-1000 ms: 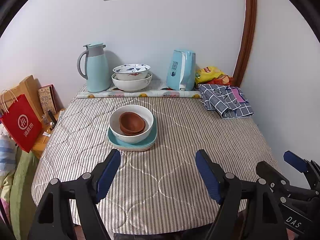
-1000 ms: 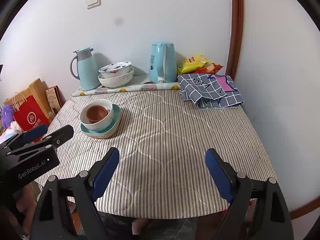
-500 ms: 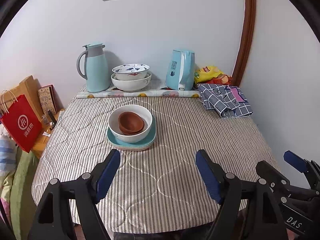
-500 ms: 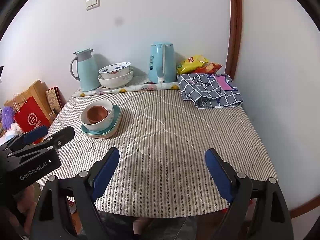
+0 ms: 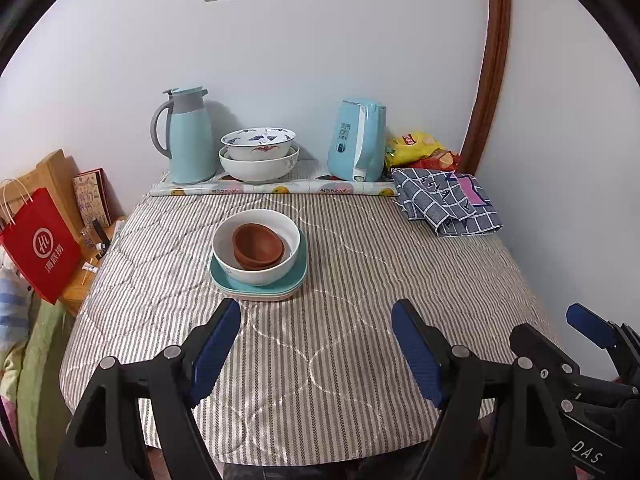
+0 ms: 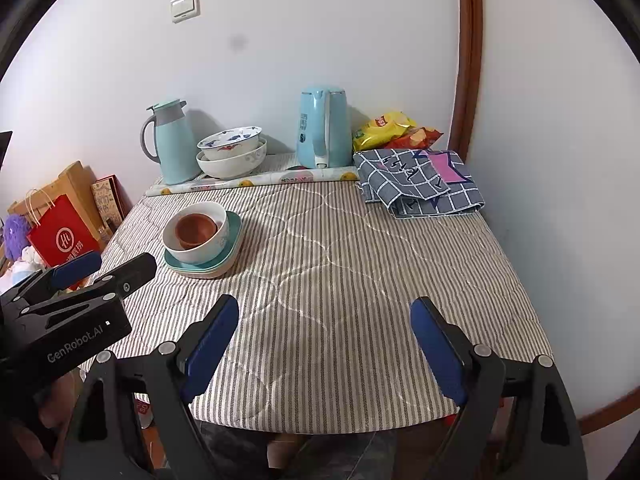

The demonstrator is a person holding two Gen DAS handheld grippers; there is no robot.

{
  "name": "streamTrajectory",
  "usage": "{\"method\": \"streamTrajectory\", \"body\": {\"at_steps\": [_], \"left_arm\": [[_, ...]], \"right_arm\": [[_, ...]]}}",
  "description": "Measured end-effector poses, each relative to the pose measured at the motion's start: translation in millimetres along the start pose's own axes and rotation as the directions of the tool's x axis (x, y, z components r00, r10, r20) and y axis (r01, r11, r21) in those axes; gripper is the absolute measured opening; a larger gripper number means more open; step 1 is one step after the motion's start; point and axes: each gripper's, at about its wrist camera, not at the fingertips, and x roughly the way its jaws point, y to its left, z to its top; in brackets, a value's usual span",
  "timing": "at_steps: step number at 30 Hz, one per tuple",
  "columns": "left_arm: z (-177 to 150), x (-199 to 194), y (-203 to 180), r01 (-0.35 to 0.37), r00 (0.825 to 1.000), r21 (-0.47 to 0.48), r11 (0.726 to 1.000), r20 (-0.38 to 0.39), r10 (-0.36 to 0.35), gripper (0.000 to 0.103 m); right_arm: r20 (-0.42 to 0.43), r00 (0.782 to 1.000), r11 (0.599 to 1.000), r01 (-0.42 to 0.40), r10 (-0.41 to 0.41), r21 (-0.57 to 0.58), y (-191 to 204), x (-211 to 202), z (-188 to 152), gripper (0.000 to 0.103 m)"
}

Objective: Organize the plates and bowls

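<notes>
With the left gripper [image 5: 316,346] and right gripper [image 6: 325,344] both wide open and empty, we judged the nested brown bowls [image 5: 258,246], white bowl [image 5: 256,252] and teal plates [image 5: 224,282] stiff, slippery and breakable, best pinched at a rim.

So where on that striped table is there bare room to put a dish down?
The widest free patch of the striped quilted tablecloth lies right of the white bowl stacked on teal plates, in front of the folded checked cloth. The back edge is crowded: pale blue thermos jug, two nested bowls, blue kettle.

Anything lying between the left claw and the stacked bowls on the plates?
No. In the left wrist view only bare striped tablecloth separates the left claw from the stacked bowls.
</notes>
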Motion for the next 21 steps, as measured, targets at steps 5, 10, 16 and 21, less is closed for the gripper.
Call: {"method": "streamTrajectory", "body": {"at_steps": [5,10,16,21], "left_arm": [[-0.4,1.4,0.8,0.002,1.0,-0.001,1.0,-0.003,-0.002,0.077],[-1.1,1.6,1.8,0.0,1.0,-0.004,1.0,-0.004,0.0,0.077],[-1.3,1.9,2.5,-0.001,1.0,-0.007,1.0,-0.004,0.001,0.077],[-0.7,2.2,2.9,-0.001,1.0,-0.007,1.0,-0.002,0.001,0.077]], "right_arm": [[0.002,1.0,1.0,0.0,0.0,-0.001,0.7,-1.6,-0.9,0.087],[0.001,1.0,1.0,-0.002,0.002,-0.004,1.6,-1.4,-1.6,0.087],[0.0,1.0,1.0,-0.003,0.003,-0.003,2.0,-1.8,-2.3,0.087],[-0.001,1.0,1.0,-0.004,0.004,-0.002,1.7,-1.8,-2.3,0.087]]}}
